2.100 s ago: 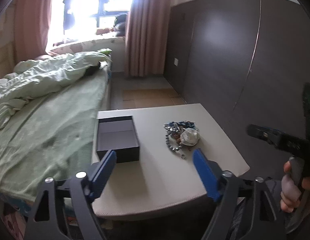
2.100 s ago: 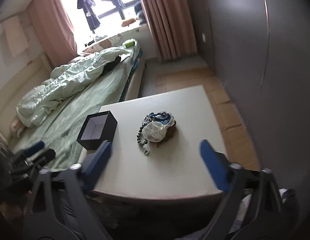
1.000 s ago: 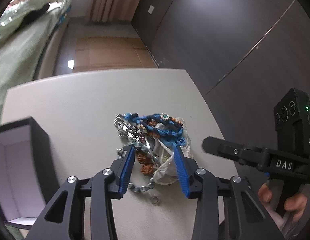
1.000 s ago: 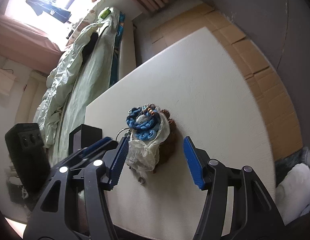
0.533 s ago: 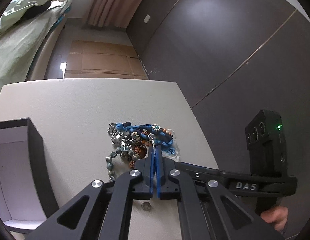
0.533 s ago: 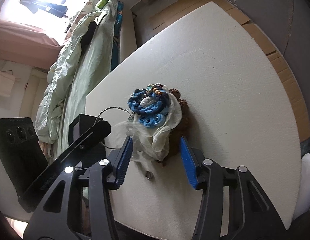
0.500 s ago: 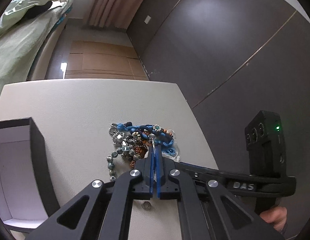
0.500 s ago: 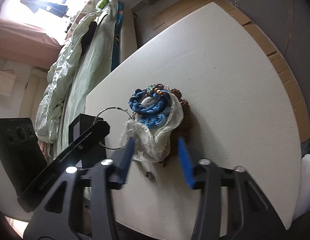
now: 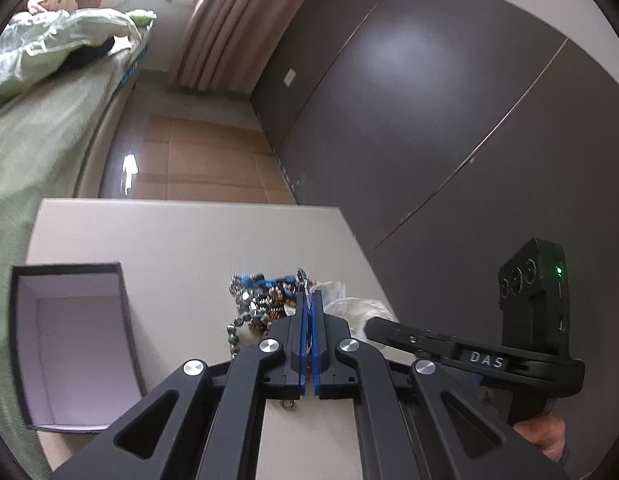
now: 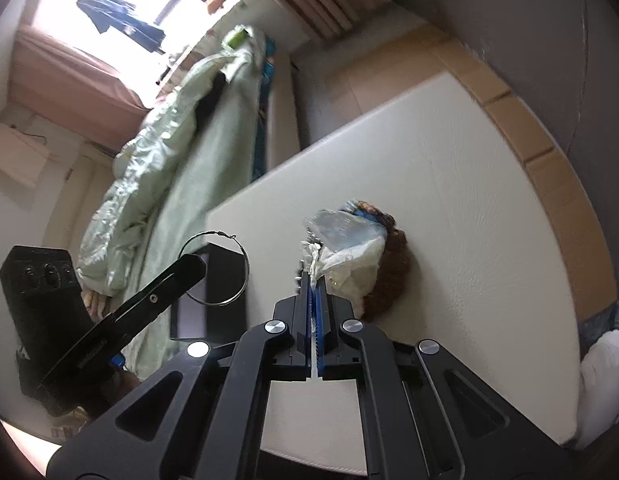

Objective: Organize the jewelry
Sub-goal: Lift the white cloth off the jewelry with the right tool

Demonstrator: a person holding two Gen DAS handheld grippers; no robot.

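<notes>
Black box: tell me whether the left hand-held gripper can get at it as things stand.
Probably yes. The box lies open-topped left of the left hand-held gripper, only bare table between; the jaws are shut on a hoop earring.

The worktop (image 9: 181, 236) serves as the landmark. On it, toward its left side in the left wrist view, an open box (image 9: 75, 344) is set, and the jewelry pile (image 9: 265, 304) is found to the right of the box, with a plastic bag (image 10: 345, 240) lying on the pile. A small ring (image 9: 287, 403) is placed on the worktop just nearer than the pile. The bed (image 9: 33, 132) is located to the left of the worktop, the floor (image 9: 197, 160) beyond it.
</notes>
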